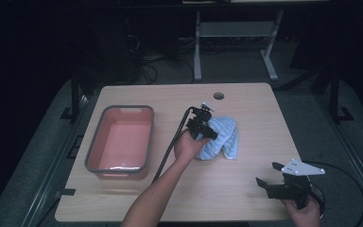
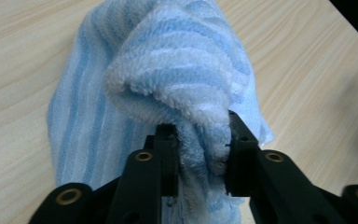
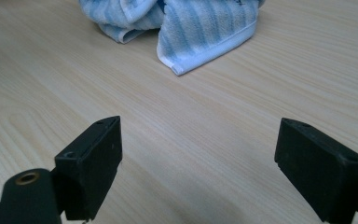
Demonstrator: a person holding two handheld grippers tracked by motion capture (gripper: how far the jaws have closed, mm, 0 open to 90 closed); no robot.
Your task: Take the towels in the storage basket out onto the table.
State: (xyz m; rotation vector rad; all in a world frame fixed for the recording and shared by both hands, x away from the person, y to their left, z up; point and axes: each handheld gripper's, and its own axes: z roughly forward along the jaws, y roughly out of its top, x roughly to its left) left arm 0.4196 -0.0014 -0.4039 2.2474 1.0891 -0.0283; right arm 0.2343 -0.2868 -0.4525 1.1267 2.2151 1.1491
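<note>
Towel (image 2: pixel 168 79): we note a blue and white striped terry cloth, bunched, lying on the wooden table (image 1: pixel 246 189); one fold of it sits between the jaws of the left gripper (image 2: pixel 200 149).
Left gripper, state: we read the jaws as clamped on that fold; in the left gripper view both black pads press into the pile, and the cloth bulges out just above them.
Left gripper, place: in the high view we see the left gripper (image 1: pixel 207 131) at the near-left edge of the towel (image 1: pixel 220 138), held by the left hand (image 1: pixel 187 146), whose forearm comes in from the bottom edge; a black cable trails back from it.
Towel beyond the left jaws: the rest of the cloth spreads away from the pads and rests on the wood.
Right gripper, state: in the right gripper view we see the right gripper (image 3: pixel 198 158) with its jaws standing wide apart, bare wood between them.
Right gripper, place: right gripper (image 1: pixel 269 176) near the front right corner of the table, held by the right hand (image 1: pixel 305 210).
Ahead of the right jaws: the towel (image 3: pixel 186 28) lies well apart, a hemmed corner pointing back toward the jaws.
Far left of the left gripper: pink tub (image 1: pixel 120 142) with a grey rim, well apart from the towel.
</note>
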